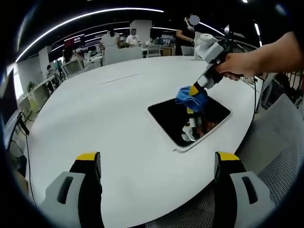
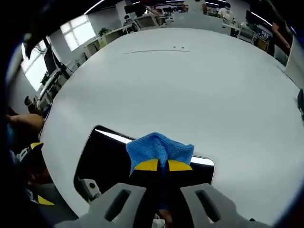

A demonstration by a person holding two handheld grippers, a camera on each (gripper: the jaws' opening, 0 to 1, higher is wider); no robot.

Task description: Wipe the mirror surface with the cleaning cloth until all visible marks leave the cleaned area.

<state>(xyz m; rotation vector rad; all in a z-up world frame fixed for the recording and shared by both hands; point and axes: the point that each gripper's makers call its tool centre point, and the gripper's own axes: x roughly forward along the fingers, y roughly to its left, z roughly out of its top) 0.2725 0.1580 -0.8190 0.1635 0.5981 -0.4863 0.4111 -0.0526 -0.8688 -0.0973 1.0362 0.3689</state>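
A rectangular mirror (image 1: 175,121) with a pale frame lies flat on the white round table (image 1: 109,109); its dark glass reflects the gripper above it. My right gripper (image 1: 194,89) comes in from the upper right in a person's hand, shut on a blue cleaning cloth (image 1: 190,97) that presses on the mirror's far edge. In the right gripper view the cloth (image 2: 159,148) bunches just ahead of the shut yellow-tipped jaws of the right gripper (image 2: 162,165), over the mirror (image 2: 107,159). My left gripper (image 1: 156,161) stands open and holds nothing, near the table's edge, short of the mirror.
The table's near edge curves below the left jaws, with a grey mesh chair (image 1: 280,142) at the right. Desks, monitors and people (image 1: 111,38) stand far behind the table. A thin seam (image 2: 156,50) crosses the far tabletop.
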